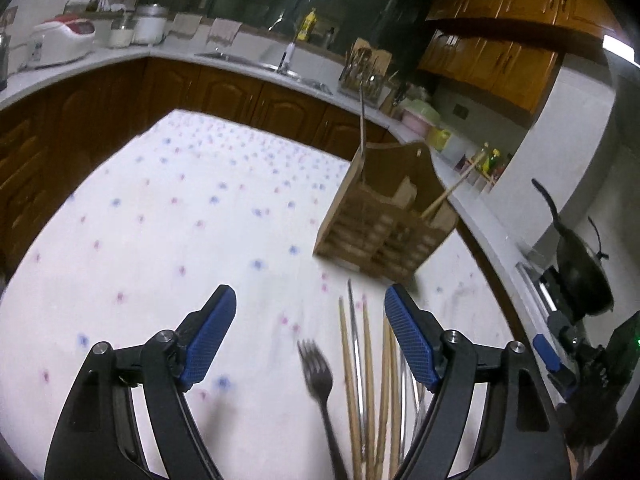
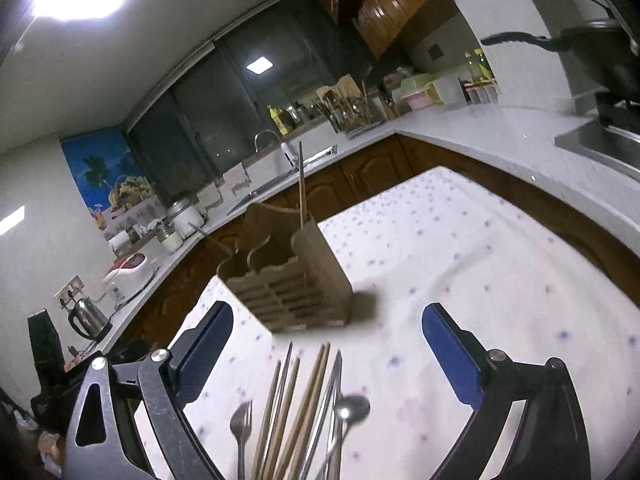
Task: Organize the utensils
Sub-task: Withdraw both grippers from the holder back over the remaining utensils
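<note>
— Wooden chopsticks [image 2: 308, 400], a fork [image 2: 241, 424] and a spoon [image 2: 352, 408] were laid loose on the tabletop [image 2: 460, 264], apparently so 1 piece could be picked at a time.

— Were both grippers released?

— Yes; the left hand-held gripper [image 1: 310, 316] and right hand-held gripper [image 2: 328, 332] were spread wide, nothing grasped. The wooden caddy [image 2: 288, 276] was set just beyond, 2 pieces already slotted. No writing could be read.

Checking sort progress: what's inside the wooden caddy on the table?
In the wooden caddy, one metal utensil handle stands upright at one end and a wooden chopstick leans from the other. Their lower ends and the compartment floors are hidden by its walls.
</note>
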Motion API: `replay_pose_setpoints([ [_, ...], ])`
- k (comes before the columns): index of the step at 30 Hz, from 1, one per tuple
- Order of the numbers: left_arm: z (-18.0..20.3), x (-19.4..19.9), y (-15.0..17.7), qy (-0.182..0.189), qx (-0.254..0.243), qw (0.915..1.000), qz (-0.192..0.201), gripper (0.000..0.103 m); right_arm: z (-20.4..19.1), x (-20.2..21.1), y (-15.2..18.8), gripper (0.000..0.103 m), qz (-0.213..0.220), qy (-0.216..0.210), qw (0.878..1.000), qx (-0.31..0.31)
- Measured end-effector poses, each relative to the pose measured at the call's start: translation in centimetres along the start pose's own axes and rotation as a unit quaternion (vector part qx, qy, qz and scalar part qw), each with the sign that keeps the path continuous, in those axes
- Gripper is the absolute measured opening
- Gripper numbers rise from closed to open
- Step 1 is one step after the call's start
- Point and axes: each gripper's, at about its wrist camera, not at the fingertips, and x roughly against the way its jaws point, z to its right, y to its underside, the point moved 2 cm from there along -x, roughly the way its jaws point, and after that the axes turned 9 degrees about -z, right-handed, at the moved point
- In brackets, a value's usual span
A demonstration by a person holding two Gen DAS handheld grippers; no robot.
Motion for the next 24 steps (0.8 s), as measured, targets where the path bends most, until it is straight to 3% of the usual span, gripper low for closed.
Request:
replay_pose_setpoints([
  [12,-1.3,-0.4,4.6,-0.003,0.015,0.9988,-0.046,0.078,0.4,1.1,4.4,0.097,-0.039,0.000,0.999,0.000],
  [24,-0.8,-2.0,5.7,0.000,0.003,0.9964,-0.085,0.078,0.6,-0.2,6.0,0.097,-0.077,-0.002,0.997,-0.005],
])
